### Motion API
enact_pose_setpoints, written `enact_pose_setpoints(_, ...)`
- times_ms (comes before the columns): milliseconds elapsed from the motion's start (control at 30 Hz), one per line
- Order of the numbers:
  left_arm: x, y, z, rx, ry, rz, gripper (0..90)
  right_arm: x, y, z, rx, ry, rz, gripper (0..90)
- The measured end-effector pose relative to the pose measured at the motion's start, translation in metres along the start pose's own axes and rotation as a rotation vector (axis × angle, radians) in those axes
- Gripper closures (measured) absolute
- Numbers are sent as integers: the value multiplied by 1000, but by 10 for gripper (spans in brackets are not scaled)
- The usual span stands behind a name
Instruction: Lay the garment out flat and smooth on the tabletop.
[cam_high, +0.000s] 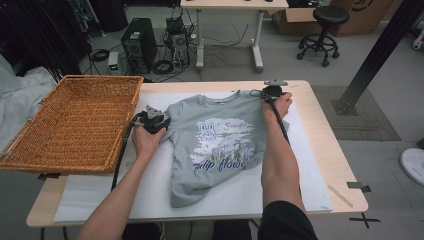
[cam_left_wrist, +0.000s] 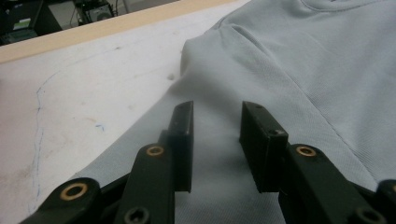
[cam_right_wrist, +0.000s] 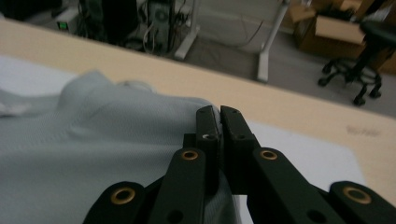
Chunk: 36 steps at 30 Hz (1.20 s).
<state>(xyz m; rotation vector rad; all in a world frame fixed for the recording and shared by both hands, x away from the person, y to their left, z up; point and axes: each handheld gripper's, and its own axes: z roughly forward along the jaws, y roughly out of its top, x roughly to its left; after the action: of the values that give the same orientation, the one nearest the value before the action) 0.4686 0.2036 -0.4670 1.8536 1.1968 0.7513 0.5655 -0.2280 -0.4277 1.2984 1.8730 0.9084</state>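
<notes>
A grey T-shirt (cam_high: 215, 145) with a rabbit and flower print lies face up on the white mat (cam_high: 305, 170), collar toward the far edge. My left gripper (cam_high: 161, 121) rests at the shirt's left sleeve. In the left gripper view its jaws (cam_left_wrist: 217, 116) stand apart over the sleeve fabric (cam_left_wrist: 289, 70), which shows in the gap. My right gripper (cam_high: 266, 95) is at the shirt's far right shoulder. In the right gripper view its jaws (cam_right_wrist: 218, 112) are pressed together at the edge of the shirt (cam_right_wrist: 93, 135), with grey fabric pinched between them.
A large wicker basket (cam_high: 75, 120) sits on the table's left end, overhanging its edge. The wooden table (cam_high: 327, 135) extends right of the mat. Beyond the far edge are computer towers, cables, another desk, a stool (cam_high: 322, 30) and cardboard boxes.
</notes>
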Motion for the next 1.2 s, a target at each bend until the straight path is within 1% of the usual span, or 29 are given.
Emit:
enact_pose_setpoints(33,0,0,0,0,0,-1,660,0,0,0,0,0,0,843)
enact_pose_setpoints(67,0,0,0,1,0,0,660,0,-9,8,101,63,-4,775)
enact_pose_setpoints(100,0,0,0,1,-1,0,660,0,-17,10,139,90,-23,749)
enact_pose_setpoints(167,0,0,0,1,0,0,660,-6,-22,5,80,100,74,643)
enact_pose_setpoints(233,0,0,0,2,0,0,660,-18,-20,-9,33,96,111,550)
enact_pose_setpoints(267,0,0,0,2,-1,-1,660,-31,-20,-29,-9,85,126,520)
enact_pose_setpoints(300,0,0,0,2,-1,-1,660,-31,-20,-29,-9,85,126,520)
enact_pose_setpoints(367,1,0,0,2,-3,-7,660,-43,-24,-49,-19,76,108,509)
enact_pose_setpoints(400,1,0,0,3,-6,-11,659,-51,-35,-68,-24,82,139,506)
enact_pose_setpoints(433,2,0,0,3,-9,-15,659,-51,-35,-68,-24,82,139,506)
enact_pose_setpoints(500,1,0,0,4,-7,-12,659,-57,-51,-81,-15,65,170,501)
enact_pose_setpoints(533,1,0,0,3,-5,-9,660,-60,-67,-86,-16,46,225,487)
enact_pose_setpoints(567,0,0,0,2,-2,-4,660,-60,-67,-86,-16,46,225,487)
enact_pose_setpoints(600,0,0,0,2,0,0,660,-61,-78,-85,-16,42,265,469)
enact_pose_setpoints(667,0,0,0,1,1,3,660,-56,-95,-72,40,40,259,438)
enact_pose_setpoints(700,0,0,0,1,1,2,660,-56,-95,-72,40,40,259,438)
enact_pose_setpoints(733,0,0,0,2,0,0,660,-53,-96,-72,20,6,245,494)
enact_pose_setpoints(767,0,0,0,2,-1,-1,659,-51,-95,-72,16,-5,238,652)
enact_pose_setpoints(800,0,0,0,2,0,1,659,-49,-94,-73,13,57,251,849)
enact_pose_setpoints(833,0,0,0,2,0,0,659,-47,-91,-75,30,73,225,866)
enact_pose_setpoints(867,0,0,0,1,0,1,660,-48,-82,-80,63,30,151,875)
enact_pose_setpoints(900,0,0,0,0,0,2,660,-48,-82,-80,63,30,151,875)
enact_pose_setpoints(933,0,0,0,0,2,5,660,-55,-75,-92,-30,-58,186,876)
enact_pose_setpoints(1000,-1,0,0,0,5,10,660,-59,-70,-105,-107,-121,186,876)
enact_pose_setpoints(1033,-1,0,0,0,5,10,660,-59,-70,-105,-107,-121,186,876)
enact_pose_setpoints(1100,-1,0,0,0,7,13,660,-56,-66,-112,-145,-168,109,861)
enact_pose_setpoints(1133,-1,0,0,0,8,14,660,-54,-66,-110,-134,-132,95,817)
enact_pose_setpoints(1167,-1,0,0,0,9,15,660,-52,-67,-104,-73,-68,104,756)
enact_pose_setpoints(1200,-1,0,0,-1,9,16,660,-55,-71,-100,42,-87,48,718)
